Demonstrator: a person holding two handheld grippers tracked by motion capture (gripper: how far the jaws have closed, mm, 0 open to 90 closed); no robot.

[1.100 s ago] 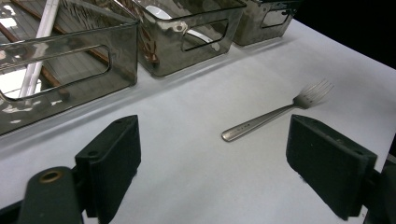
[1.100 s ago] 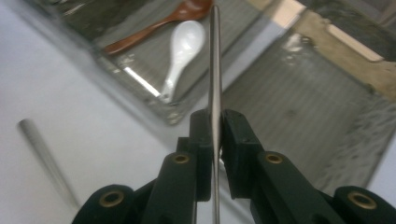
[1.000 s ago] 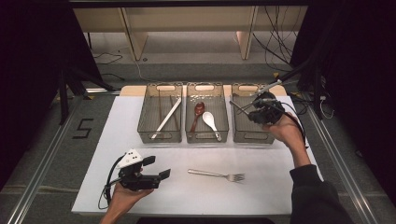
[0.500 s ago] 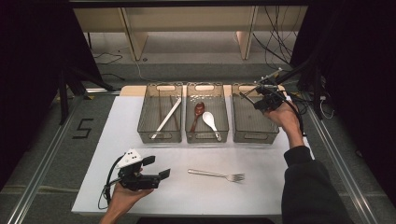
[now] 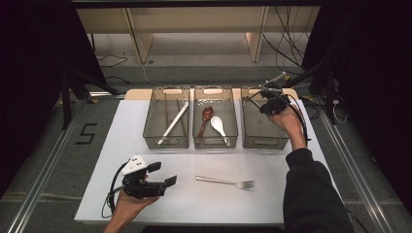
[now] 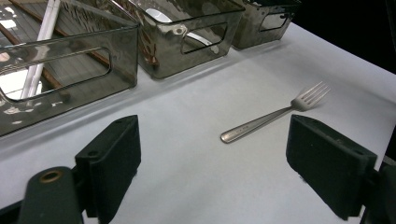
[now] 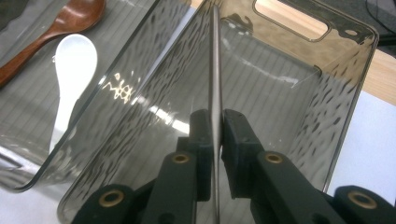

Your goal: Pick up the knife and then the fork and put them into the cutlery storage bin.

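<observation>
Clamping a thin metal utensil handle, your right tongs stand closed on it above the right-hand bin; which utensil it is cannot be told; your left tongs rest wide open and empty on the bench, the fork lying just ahead.

Thin metal utensil in the right gripper, its kind unclear, lower end cut off.
</observation>
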